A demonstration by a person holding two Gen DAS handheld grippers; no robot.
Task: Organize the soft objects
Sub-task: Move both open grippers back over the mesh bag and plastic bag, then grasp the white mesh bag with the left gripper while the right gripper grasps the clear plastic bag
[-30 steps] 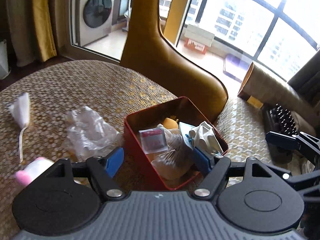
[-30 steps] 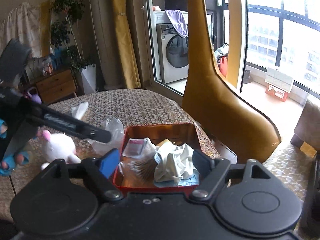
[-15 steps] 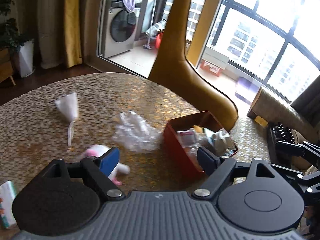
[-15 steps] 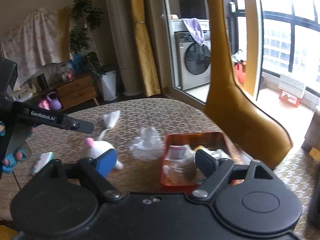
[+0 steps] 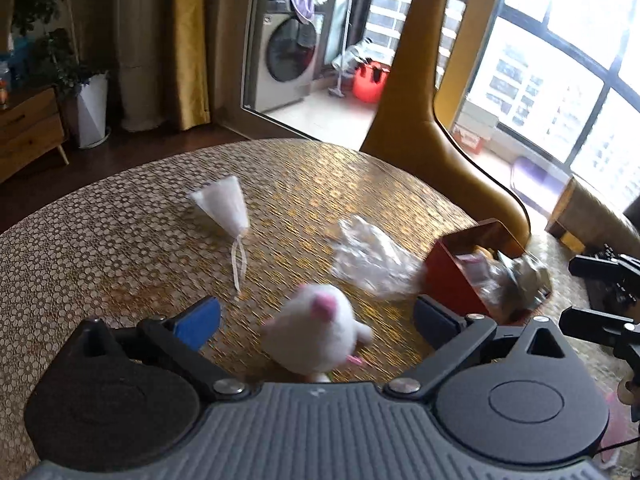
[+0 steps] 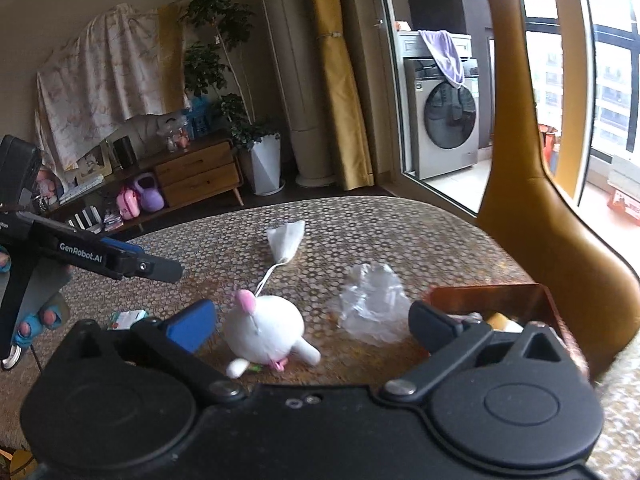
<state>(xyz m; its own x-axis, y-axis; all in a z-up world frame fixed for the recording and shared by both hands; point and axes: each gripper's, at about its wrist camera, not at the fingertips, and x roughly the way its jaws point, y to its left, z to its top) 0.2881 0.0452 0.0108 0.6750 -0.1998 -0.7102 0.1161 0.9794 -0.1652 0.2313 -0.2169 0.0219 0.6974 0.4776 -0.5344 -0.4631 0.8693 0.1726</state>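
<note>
Round table (image 5: 360,184) under a gold honeycomb-patterned cloth, filling the middle of both views. Beyond its far edge, a tall mustard-yellow giraffe figure (image 6: 532,200), with a washing machine (image 6: 444,116) farther back by the window.

Toward the table's right side, a red box (image 5: 452,280), already holding a jumble of soft things, blurred in the left view. Just beside its left wall, a crumpled clear plastic bag (image 6: 372,304), looking to touch the box. Farther back and well apart from both, a white mesh pouch (image 5: 224,204) lying flat, ribbon trailing toward the near edge.

Nearer the cameras, a white plush toy (image 6: 264,328) with a pink patch, lying on its side on the cloth, left of the bag and apart from it. Near the table's left edge, a small printed packet (image 6: 128,318).

Left gripper (image 5: 316,320): jaws opening, spread wide, the plush seen between the fingers but untouched, nothing grasped. Right gripper (image 6: 312,324): jaws opening too, released and empty, framing the plush and the bag from above without contact.
</note>
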